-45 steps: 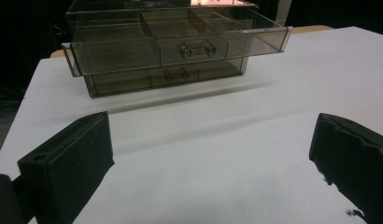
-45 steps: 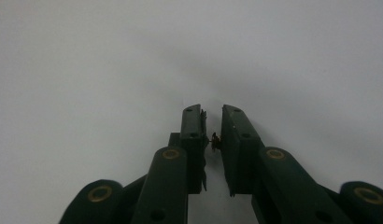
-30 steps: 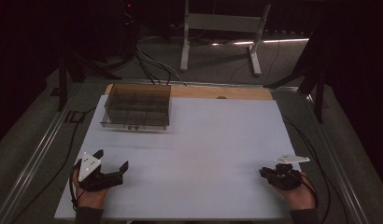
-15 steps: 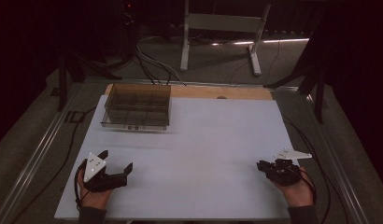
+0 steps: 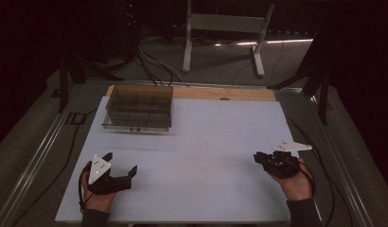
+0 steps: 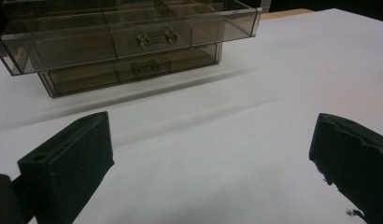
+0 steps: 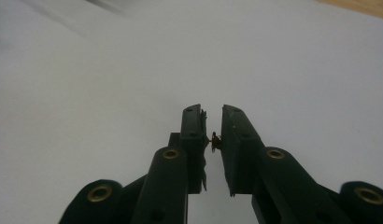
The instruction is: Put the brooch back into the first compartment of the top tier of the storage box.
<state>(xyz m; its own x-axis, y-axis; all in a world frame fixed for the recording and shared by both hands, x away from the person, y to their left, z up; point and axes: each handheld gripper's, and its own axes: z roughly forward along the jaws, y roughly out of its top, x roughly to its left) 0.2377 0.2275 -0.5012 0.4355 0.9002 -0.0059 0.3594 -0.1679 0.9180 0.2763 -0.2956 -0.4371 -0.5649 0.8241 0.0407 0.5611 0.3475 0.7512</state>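
Observation:
A smoky clear drawer box [image 5: 139,109] stands at the far left of the white tabletop [image 5: 211,137]. In the left gripper view the drawer box [image 6: 129,42] is ahead, its top compartmented drawer pulled out and the lower one pushed in. My left gripper [image 5: 120,163] rests near the front left edge, wide open with nothing between its jaws [image 6: 208,154]. My right gripper [image 5: 257,157] sits near the front right, far from the box. Its jaws [image 7: 212,113] are nearly closed on a tiny brass-coloured piece [image 7: 215,139].
A wooden strip [image 5: 230,93] runs along the table's far edge. Beyond it, cables [image 5: 152,64] and a white stand's legs [image 5: 223,42] lie on the floor. Metal rails [image 5: 36,158] flank the table. Bare white surface spreads between the two hands.
My left gripper has shifted a little right and turned toward the box, jaws still apart. My right gripper has edged slightly left and forward, still closed.

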